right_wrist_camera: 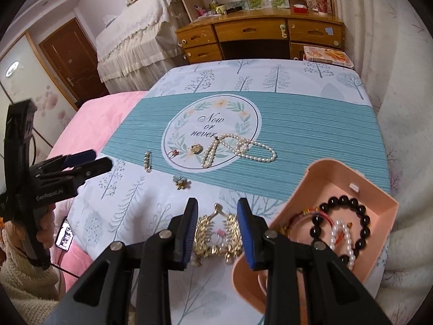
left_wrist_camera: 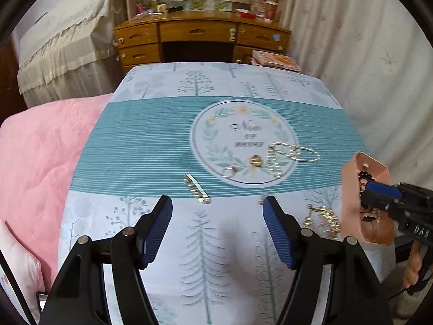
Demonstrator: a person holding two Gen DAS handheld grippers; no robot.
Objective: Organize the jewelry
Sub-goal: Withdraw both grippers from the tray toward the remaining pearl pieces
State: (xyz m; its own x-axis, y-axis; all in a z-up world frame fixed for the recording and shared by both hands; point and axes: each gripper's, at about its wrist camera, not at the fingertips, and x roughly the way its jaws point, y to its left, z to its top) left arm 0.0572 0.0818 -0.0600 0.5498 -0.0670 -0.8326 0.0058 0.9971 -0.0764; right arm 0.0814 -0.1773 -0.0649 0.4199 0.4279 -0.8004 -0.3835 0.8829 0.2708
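Jewelry lies on a tree-print sheet (left_wrist_camera: 205,243): a pearl necklace (left_wrist_camera: 293,153) (right_wrist_camera: 243,149), a round gold pendant (left_wrist_camera: 255,160) (right_wrist_camera: 196,149), a ring (left_wrist_camera: 228,172) (right_wrist_camera: 171,153), a bar clip (left_wrist_camera: 196,188) (right_wrist_camera: 147,161), a flower brooch (right_wrist_camera: 181,183) and a gold fringed ornament (left_wrist_camera: 324,218) (right_wrist_camera: 216,233). At the right, a pink box (left_wrist_camera: 351,189) (right_wrist_camera: 338,173) holds a black bead bracelet (right_wrist_camera: 341,216) and a pearl bracelet (right_wrist_camera: 343,238). My left gripper (left_wrist_camera: 216,199) (right_wrist_camera: 104,159) is open and empty. My right gripper (right_wrist_camera: 217,201) (left_wrist_camera: 379,192) hovers partly open over the gold ornament, beside the box.
A pink quilt (left_wrist_camera: 40,157) borders the sheet on the left and a pale curtain (left_wrist_camera: 365,67) hangs on the right. Past the far edge stands a wooden desk (left_wrist_camera: 200,35). A small dark phone-like item (right_wrist_camera: 65,237) lies at the near left.
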